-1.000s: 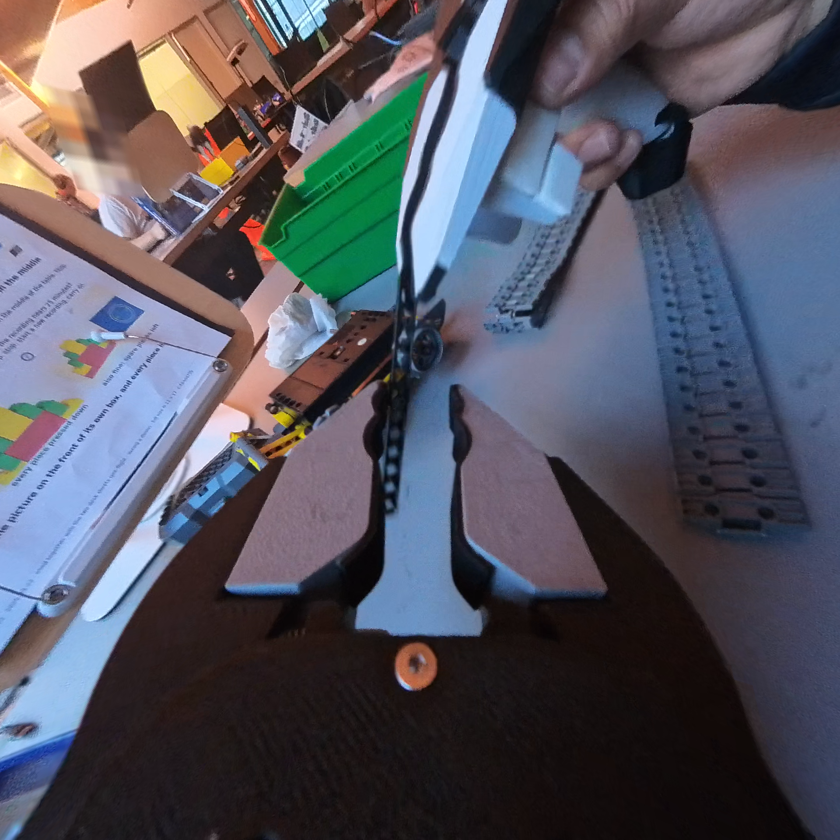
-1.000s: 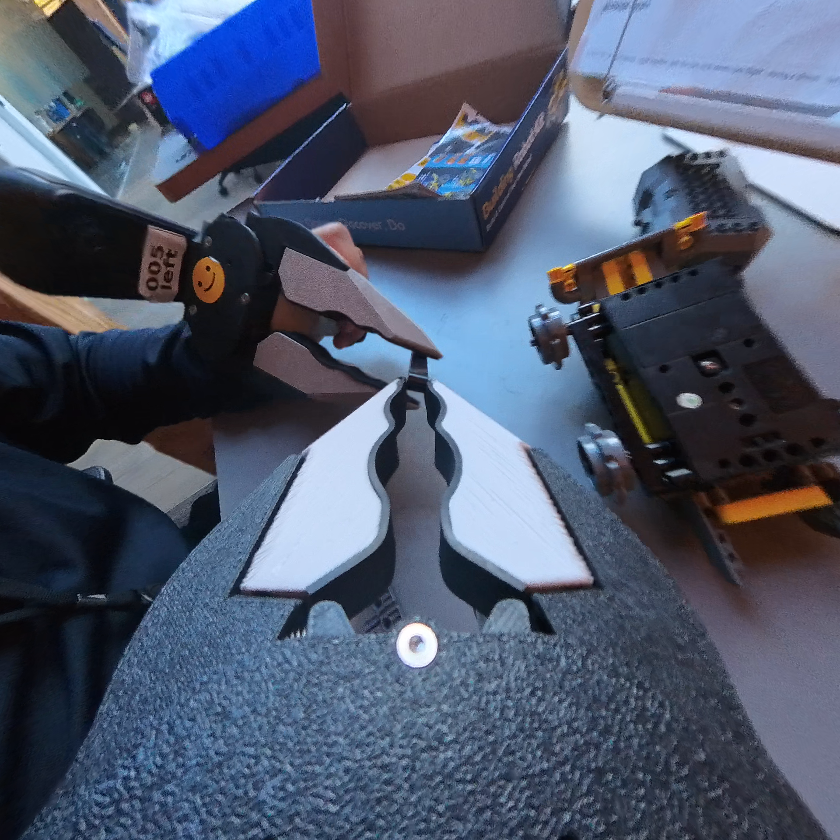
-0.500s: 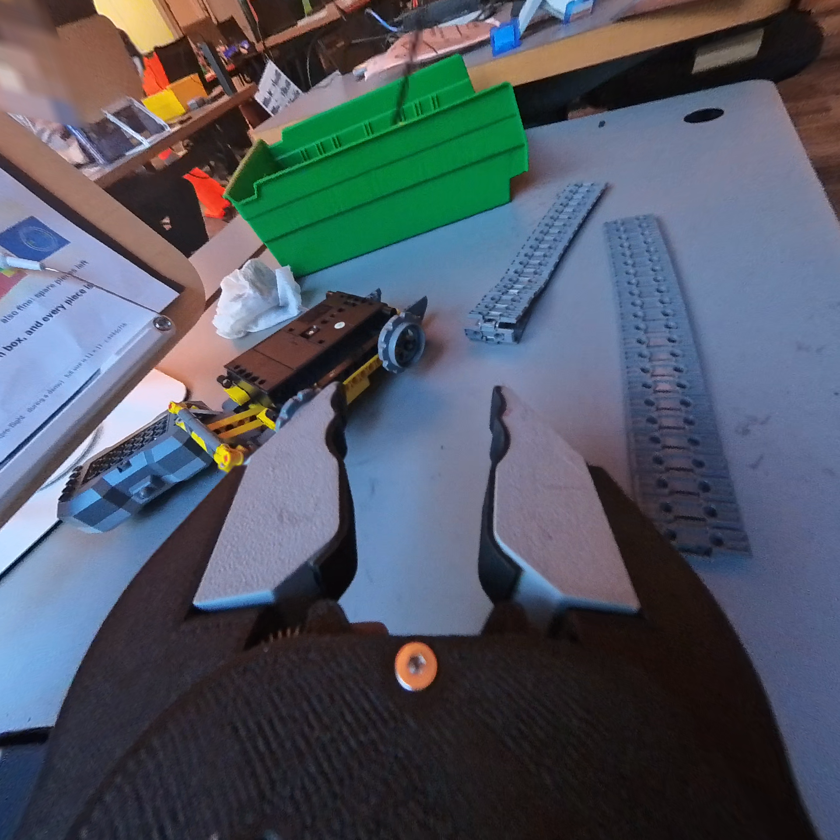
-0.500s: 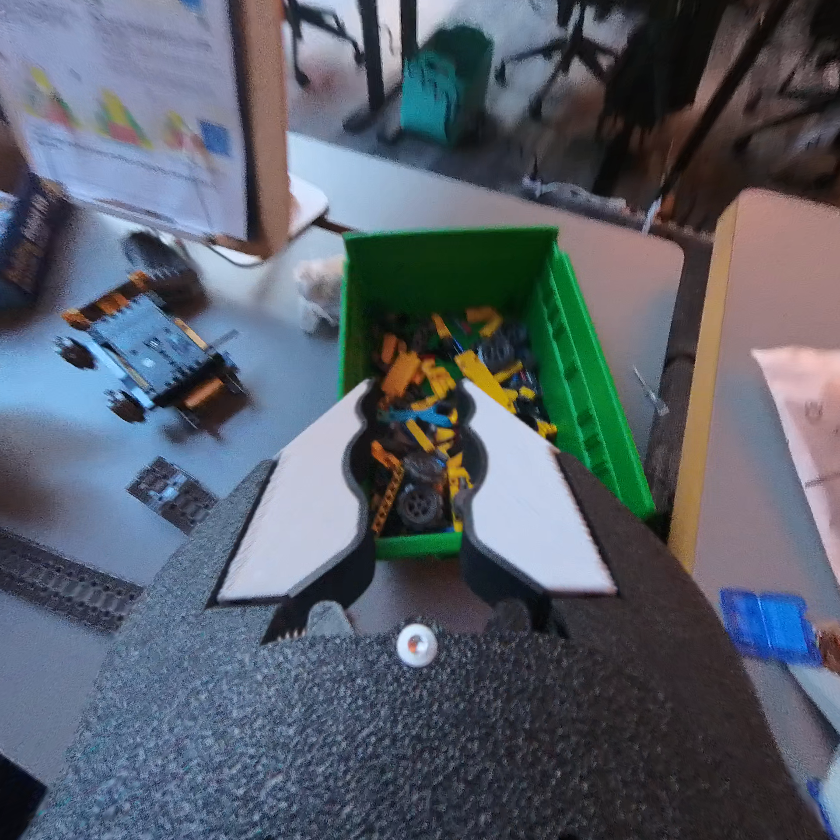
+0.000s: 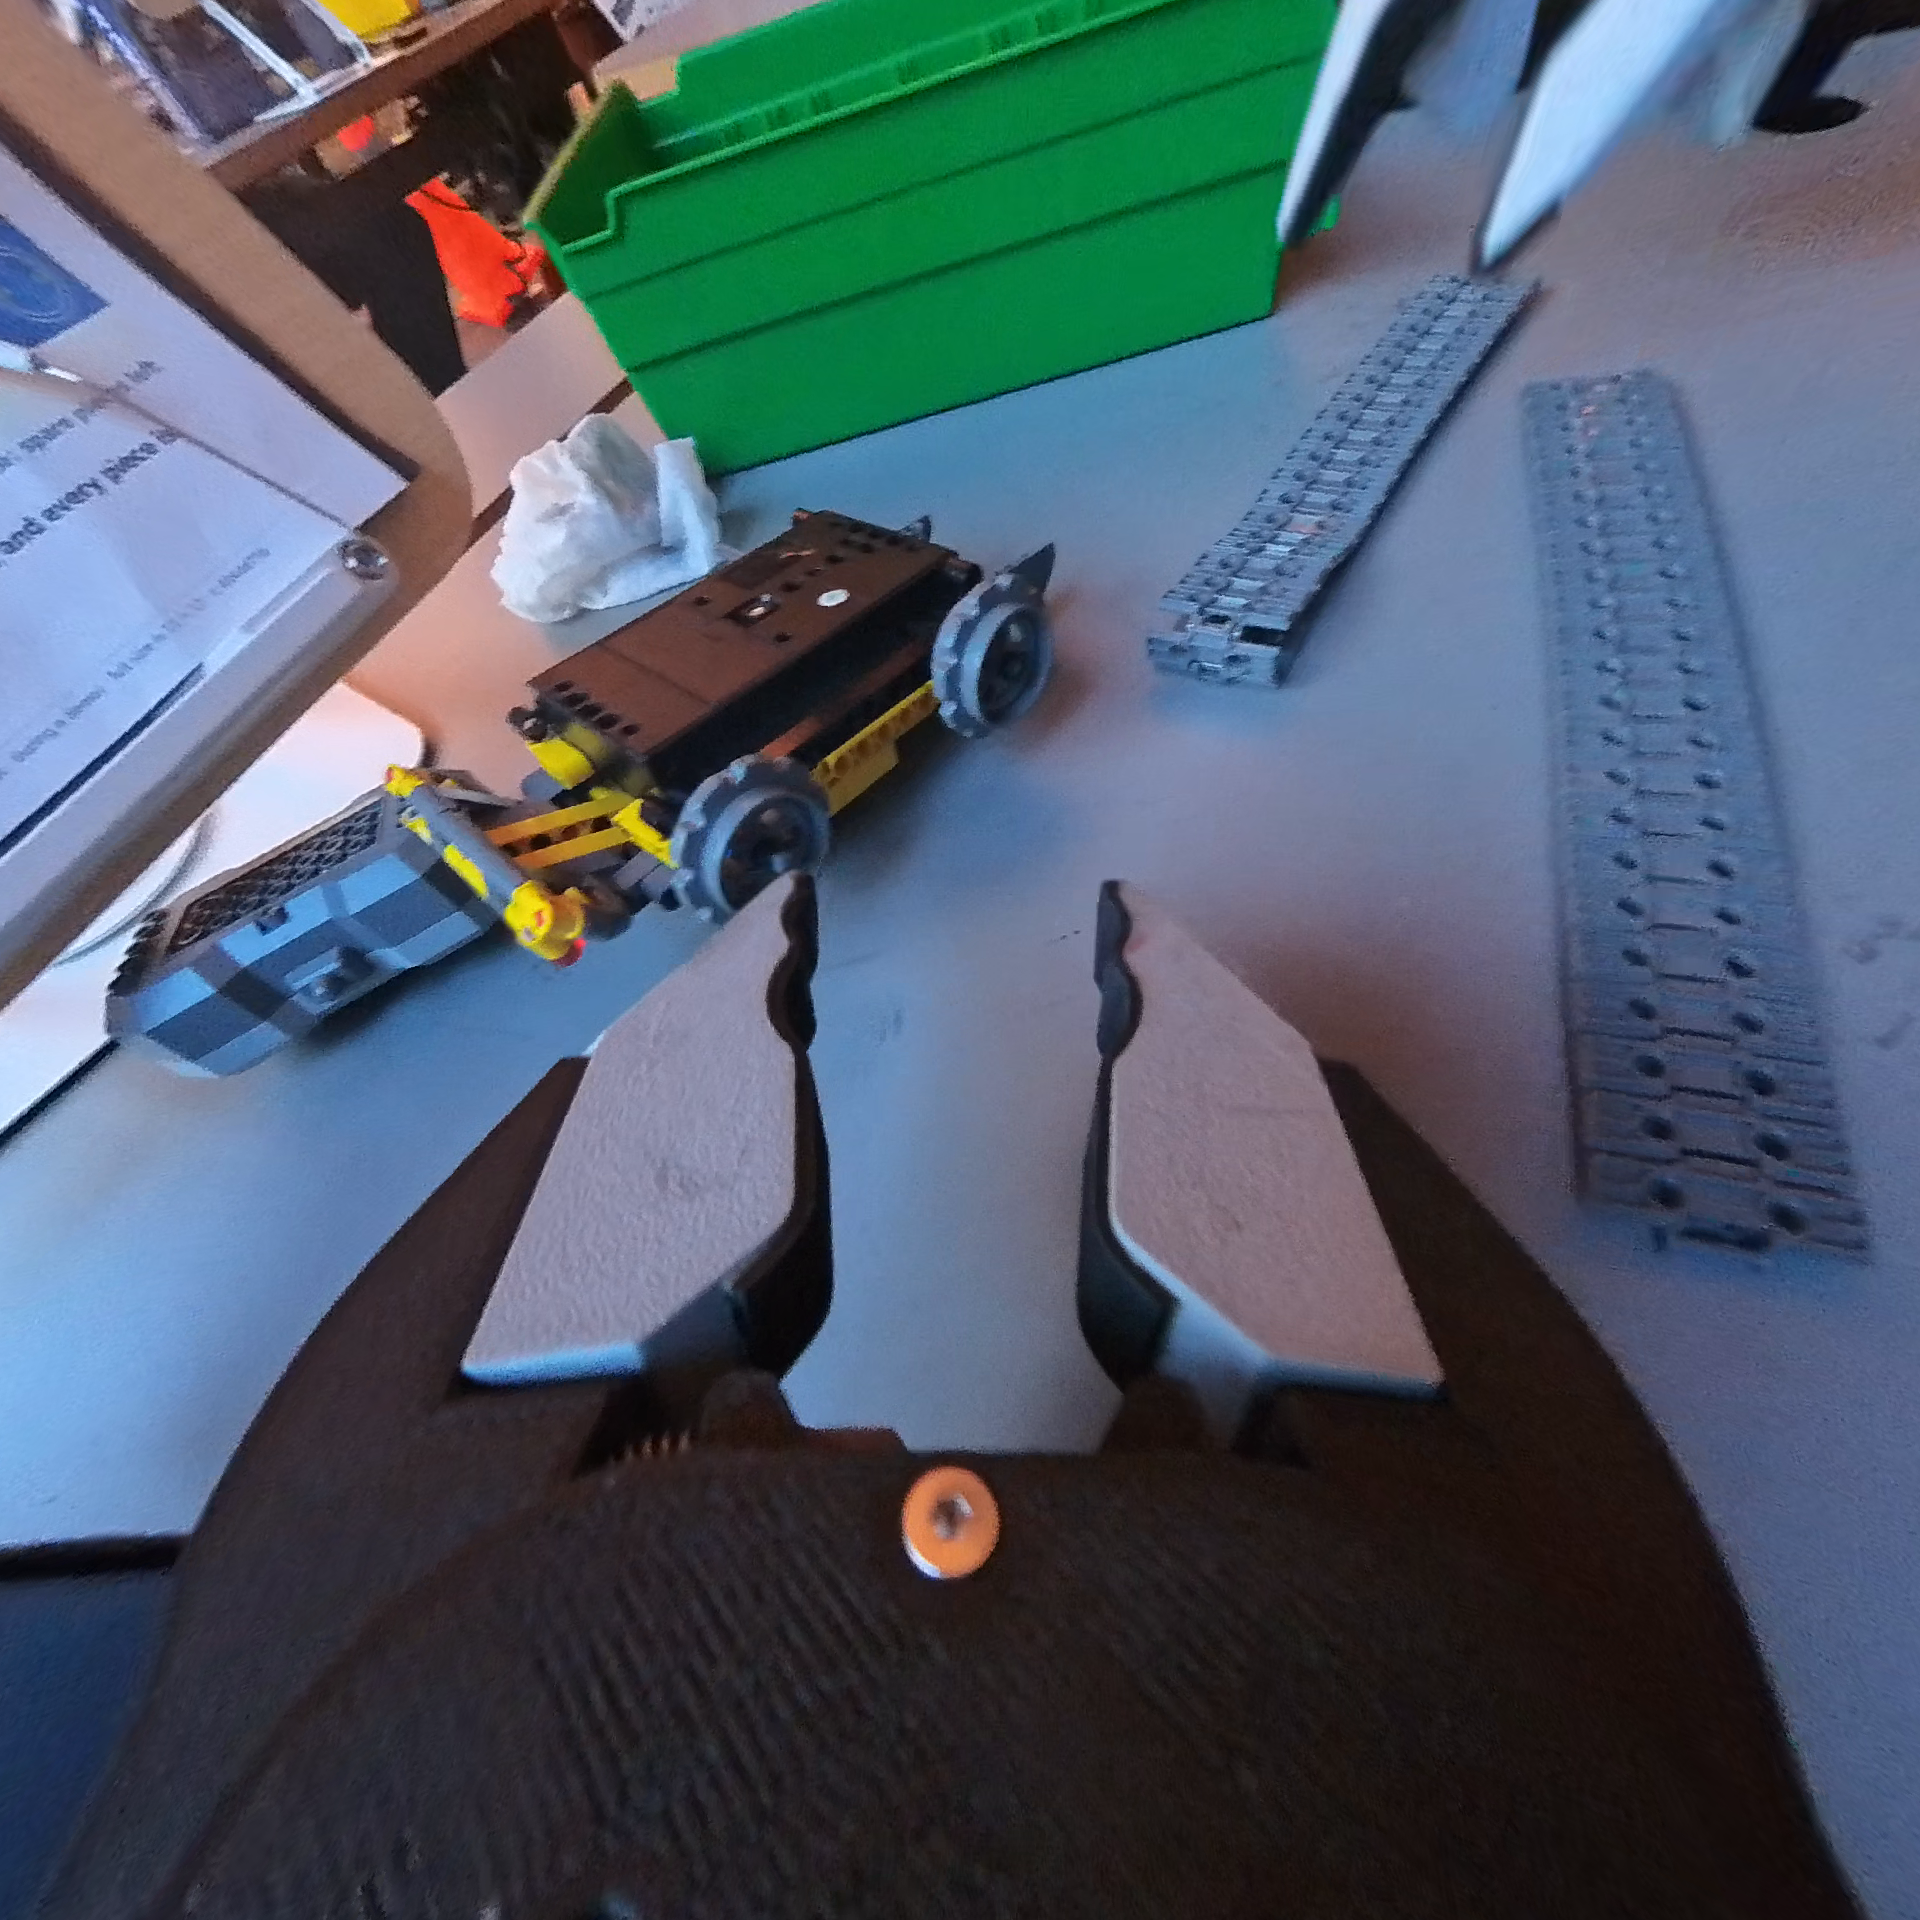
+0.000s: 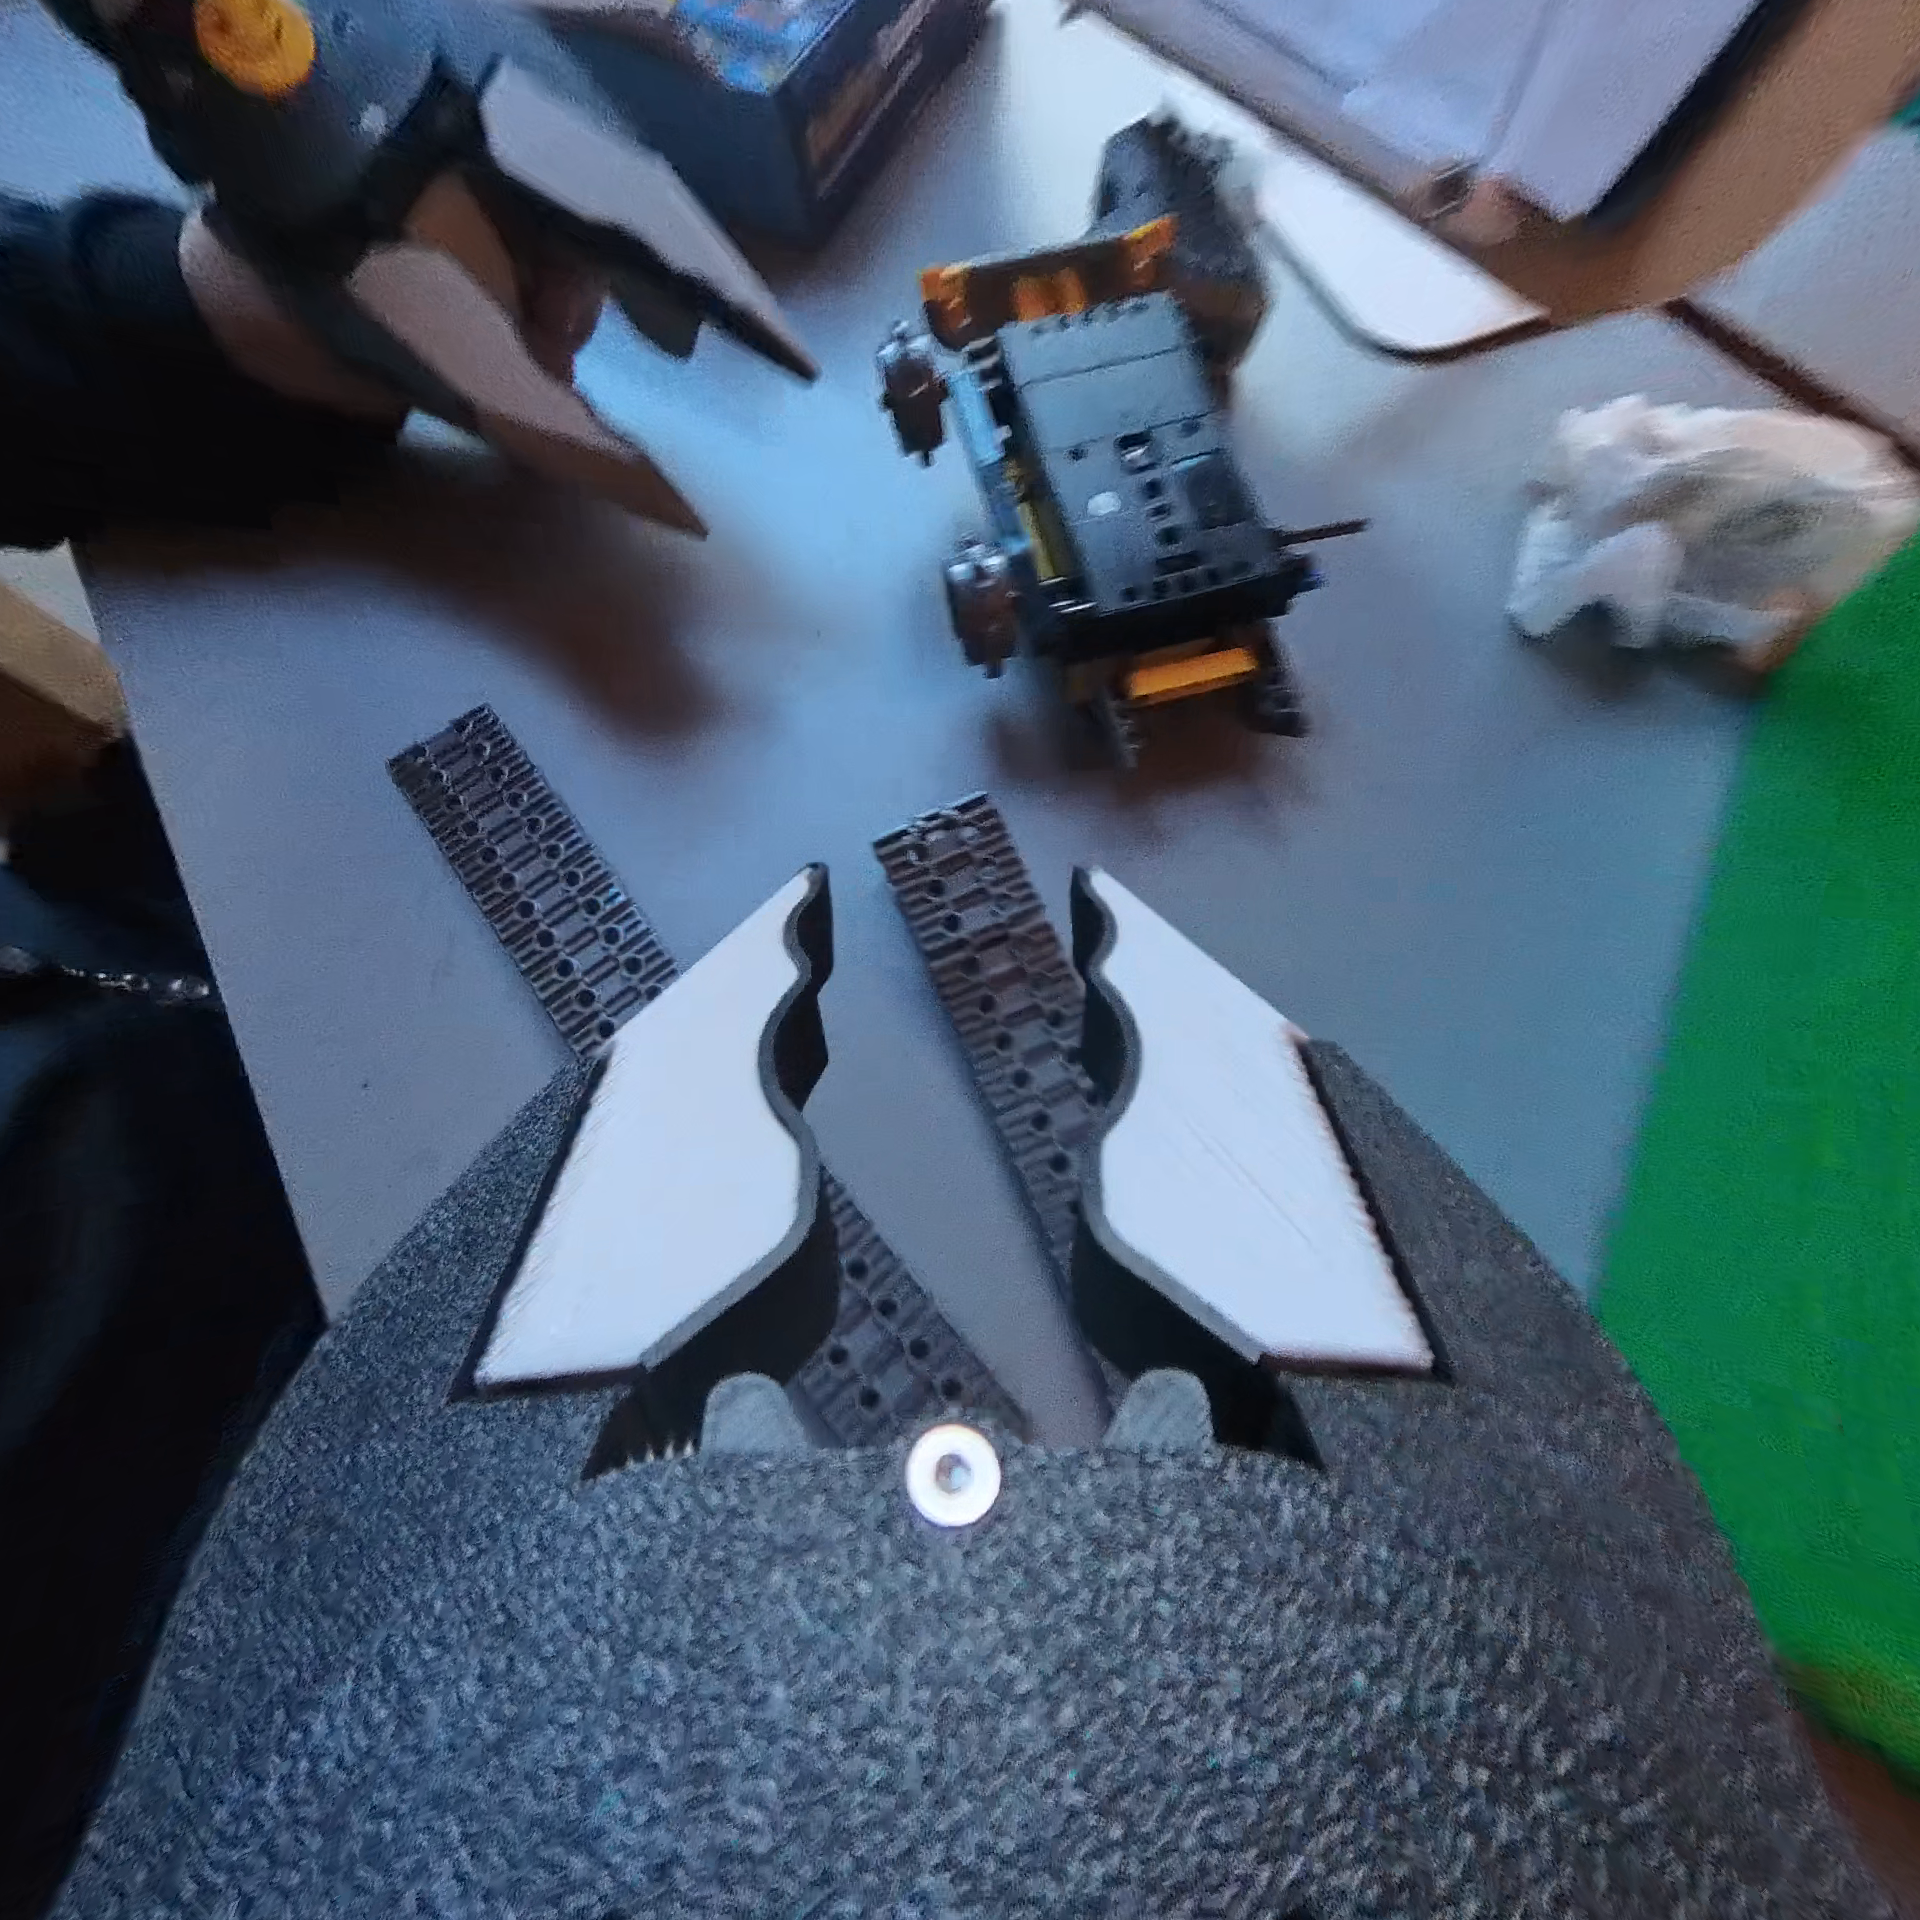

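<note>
My left gripper [image 5: 954,904] is open and empty, low over the grey table, its left fingertip close to a grey wheel [image 5: 753,836] of a black and yellow brick vehicle [image 5: 769,665]. My right gripper [image 6: 951,894] is open and empty, above a short grey track strip [image 6: 987,966] that lies between its fingers. A longer track strip [image 6: 530,873] lies to its left. The vehicle [image 6: 1112,499] sits ahead of it. The left gripper [image 6: 753,452] shows open at the upper left. The right gripper [image 5: 1392,239] shows blurred at the top right of the left wrist view.
A green bin [image 5: 935,229] stands behind the vehicle, at the right edge in the right wrist view [image 6: 1787,1039]. A crumpled white tissue [image 5: 603,520] lies beside it. A wooden instruction board [image 5: 156,468] stands at the left. A dark box [image 6: 831,104] stands beyond the left gripper. My hands' fingertips stand some 20 cm from each other. From either gripper's tips it is about 25 cm to the crumpled white tissue [image 5: 603,520]. My right wrist view [image 6: 1608,479] looks at it from another angle.
One second ago both grippers were shut on a thin black piece between them. Both have opened and hold nothing. The right gripper swung over the green bin and came back above the tracks.
</note>
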### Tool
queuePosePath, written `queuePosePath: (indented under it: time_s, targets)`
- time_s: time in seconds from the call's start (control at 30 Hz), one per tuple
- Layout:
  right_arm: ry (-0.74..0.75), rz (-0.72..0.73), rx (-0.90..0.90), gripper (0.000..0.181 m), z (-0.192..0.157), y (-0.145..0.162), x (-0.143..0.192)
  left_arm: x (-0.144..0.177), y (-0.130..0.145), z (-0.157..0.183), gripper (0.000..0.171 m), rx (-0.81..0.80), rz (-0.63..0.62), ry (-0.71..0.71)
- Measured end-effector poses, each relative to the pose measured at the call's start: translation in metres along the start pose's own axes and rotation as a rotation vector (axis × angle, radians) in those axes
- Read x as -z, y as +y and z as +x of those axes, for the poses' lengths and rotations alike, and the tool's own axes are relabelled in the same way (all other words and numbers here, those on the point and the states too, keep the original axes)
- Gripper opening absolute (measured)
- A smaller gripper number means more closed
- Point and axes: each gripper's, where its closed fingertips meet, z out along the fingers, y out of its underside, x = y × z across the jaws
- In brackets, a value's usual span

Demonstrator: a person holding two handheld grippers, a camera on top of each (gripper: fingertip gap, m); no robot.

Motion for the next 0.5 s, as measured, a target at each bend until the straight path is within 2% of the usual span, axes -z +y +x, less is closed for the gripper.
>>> queuePosePath:
  time_s: [0.1,0.2,0.27,0.33,0.4,0.5]
  targets:
    - [-0.029,-0.045,0.029,0.049,0.002,0.001,-0.042,0.002,0.003,-0.014,0.052,0.041,0.0,-0.034]
    - [-0.014,0.025,0.096,0.049,0.015,-0.029,-0.067,0.005,0.003,-0.028,0.054,0.132,0.025,-0.052]
    - [0.038,0.033,0.13,0.049,0.036,-0.042,-0.076,0.009,0.004,-0.035,0.057,0.185,0.04,-0.062]
    - [0.016,-0.002,0.138,0.049,0.047,-0.042,-0.084,0.012,0.006,-0.041,0.056,0.212,0.045,-0.076]
    - [-0.084,-0.043,0.119,0.045,0.042,-0.034,-0.089,0.015,0.006,-0.045,0.056,0.227,0.055,-0.091]
    - [-0.123,-0.05,0.109,0.042,0.037,-0.023,-0.093,0.014,0.007,-0.047,0.054,0.248,0.048,-0.088]
